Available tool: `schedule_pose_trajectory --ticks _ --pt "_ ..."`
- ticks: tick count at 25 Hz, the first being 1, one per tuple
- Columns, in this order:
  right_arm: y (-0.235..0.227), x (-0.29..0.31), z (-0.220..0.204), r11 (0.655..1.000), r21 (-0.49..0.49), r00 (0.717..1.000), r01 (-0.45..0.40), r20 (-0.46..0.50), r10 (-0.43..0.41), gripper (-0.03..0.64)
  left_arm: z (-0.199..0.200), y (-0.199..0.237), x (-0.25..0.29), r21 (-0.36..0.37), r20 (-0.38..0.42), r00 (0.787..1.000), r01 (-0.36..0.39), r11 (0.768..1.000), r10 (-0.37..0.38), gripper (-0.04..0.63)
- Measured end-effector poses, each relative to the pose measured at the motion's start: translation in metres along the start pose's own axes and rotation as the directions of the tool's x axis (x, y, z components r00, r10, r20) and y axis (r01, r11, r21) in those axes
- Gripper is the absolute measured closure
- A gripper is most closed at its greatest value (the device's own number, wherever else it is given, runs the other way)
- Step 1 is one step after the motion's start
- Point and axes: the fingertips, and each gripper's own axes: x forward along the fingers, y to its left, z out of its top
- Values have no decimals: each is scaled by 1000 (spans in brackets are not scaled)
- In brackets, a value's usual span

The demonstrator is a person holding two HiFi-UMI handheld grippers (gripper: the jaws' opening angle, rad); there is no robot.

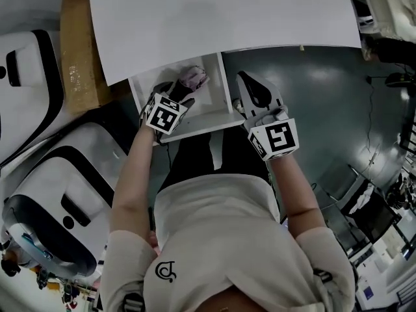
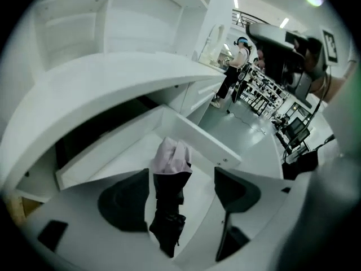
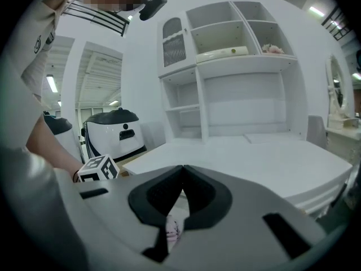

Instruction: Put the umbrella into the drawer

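Observation:
The folded umbrella [image 1: 194, 78], pink at one end and black along the rest, lies inside the open white drawer [image 1: 195, 126] under the desk. In the left gripper view the umbrella [image 2: 169, 179] runs lengthwise on the drawer floor, and the drawer's side wall [image 2: 197, 135] stands to its right. My left gripper [image 1: 179, 92] hovers above it, open; its dark fingers [image 2: 125, 201] stand wide on either side and do not touch it. My right gripper [image 1: 246, 80] is at the drawer's right edge, shut with nothing in it; its tips [image 3: 182, 175] meet.
The white desk top [image 1: 221, 18] overhangs the drawer's back. White rounded machines [image 1: 58, 194] and a wooden board [image 1: 78, 44] stand at the left. Grey floor [image 1: 325, 109] lies to the right. A white shelf unit [image 3: 237, 66] rises behind the desk. A person [image 2: 240, 55] stands far off.

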Motion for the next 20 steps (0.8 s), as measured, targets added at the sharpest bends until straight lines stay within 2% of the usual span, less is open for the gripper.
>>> schedule_pose_trajectory --ticks 2,5,6,9,11,13,15,20 --pt "4 -4 8 1000 -6 1000 -7 14 7 611 15 -1 -19 -1 45 999 -30 1000 30 271" --pt "13 -10 19 999 -32 999 -28 30 29 611 33 -3 -49 -16 112 991 -78 997 80 452" --pt "16 -12 23 999 -42 999 -35 37 36 611 40 -4 -59 -23 139 986 -91 996 93 489" --pt "22 -16 38 997 -57 997 -46 65 49 611 60 -6 -89 -43 226 964 -137 990 143 557" --pt "25 -18 49 997 -64 995 -50 85 56 611 75 -6 -111 -48 286 941 -176 983 183 581" --pt "29 -20 58 996 -69 993 -56 99 63 611 91 -7 -135 -46 349 912 -211 976 214 581" --pt "34 -22 67 995 -71 991 -72 110 80 611 107 -8 -161 -44 417 875 -252 967 247 583" --pt "54 -22 95 983 -94 976 -157 140 169 611 141 -14 -228 -35 589 754 -337 941 292 582"
